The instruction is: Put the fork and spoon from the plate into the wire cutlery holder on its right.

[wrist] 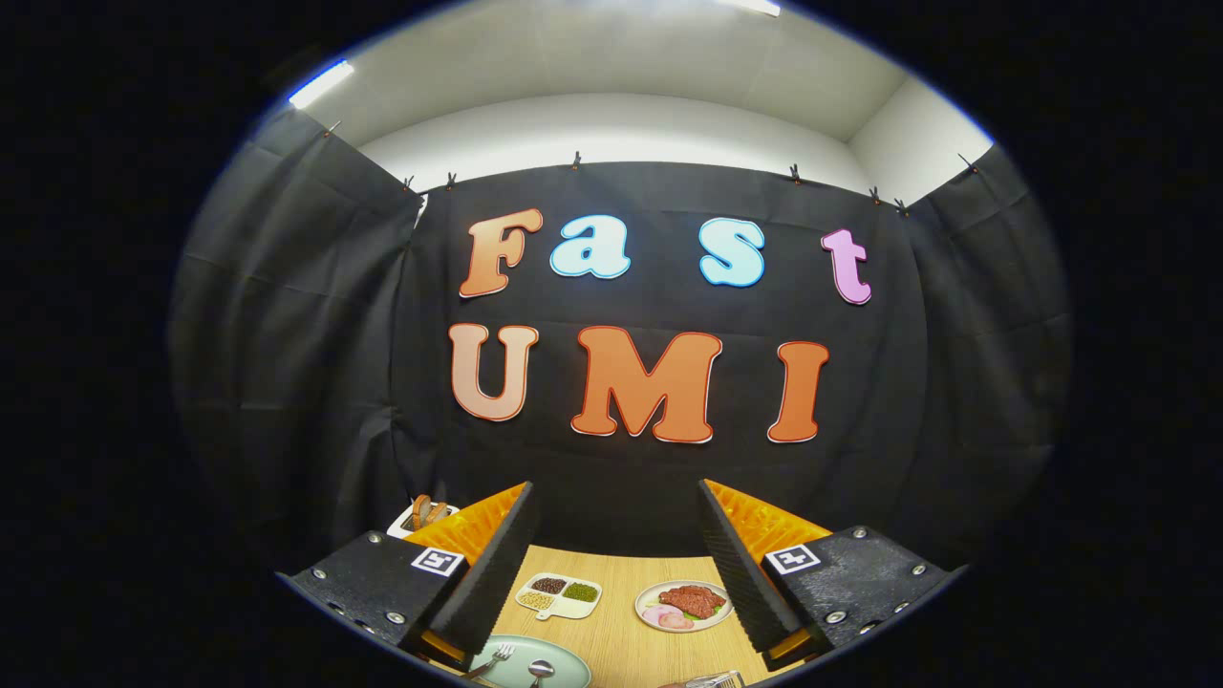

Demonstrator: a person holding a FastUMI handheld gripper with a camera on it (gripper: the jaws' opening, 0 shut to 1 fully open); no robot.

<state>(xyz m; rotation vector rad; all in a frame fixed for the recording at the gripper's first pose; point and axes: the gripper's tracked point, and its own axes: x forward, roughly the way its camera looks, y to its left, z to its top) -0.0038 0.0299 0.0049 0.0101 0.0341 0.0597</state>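
Note:
My gripper (616,521) is held high above a wooden table (621,650), its fingers wide open with nothing between them. Far below, close to the left finger (492,573), a pale green plate (564,664) carries a fork (494,658) and a spoon (540,670) lying side by side. To the plate's right, near the right finger (740,569), the top rim of the wire cutlery holder (712,680) just peeks into view.
Beyond the plate lie a white divided dish of beans (560,596) and a round plate of meat (684,605). A white box with brown items (420,517) stands past the left finger. Black cloth walls the booth behind the table.

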